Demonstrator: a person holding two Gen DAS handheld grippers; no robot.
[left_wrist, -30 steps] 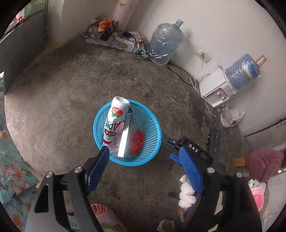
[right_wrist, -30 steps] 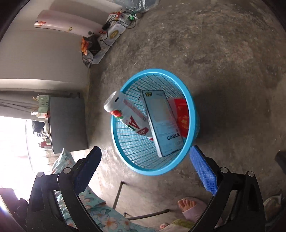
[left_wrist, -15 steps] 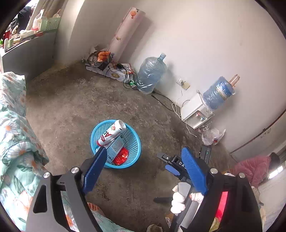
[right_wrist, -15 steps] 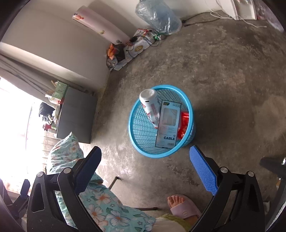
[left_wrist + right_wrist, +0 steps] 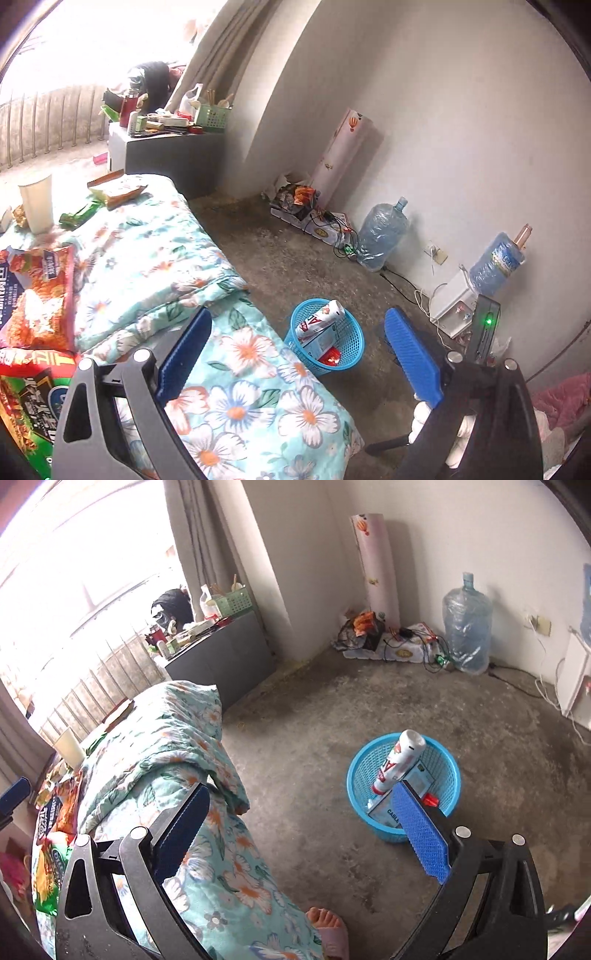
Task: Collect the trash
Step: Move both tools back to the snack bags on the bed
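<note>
A blue mesh basket (image 5: pixel 356 350) (image 5: pixel 356 771) stands on the concrete floor. In it are a white bottle with red letters (image 5: pixel 321 319) (image 5: pixel 400 760), a cable box (image 5: pixel 384 814) and a red wrapper (image 5: pixel 330 356). On the flowered bed to the left lie an orange snack bag (image 5: pixel 37 295), a green and red bag (image 5: pixel 26 387), a paper cup (image 5: pixel 37 206) and a green wrapper (image 5: pixel 77 216). My left gripper (image 5: pixel 297 314) hangs over the bed's edge with its jaws opening and nothing between them. My right gripper (image 5: pixel 301 790) is open and empty, above the floor between bed and basket.
A flowered quilt (image 5: pixel 177 746) covers the bed. A grey cabinet (image 5: pixel 221 661) with clutter stands by the window. Along the wall are a rolled mat (image 5: pixel 376 565), a cable pile (image 5: pixel 402 642), a water jug (image 5: pixel 467 631) and a dispenser (image 5: pixel 454 306). A slippered foot (image 5: pixel 328 923) is near.
Both grippers have risen and drawn back from the basket, which now looks smaller and farther. The bed with its snack bags has swung into view. The left jaws stand wider.
</note>
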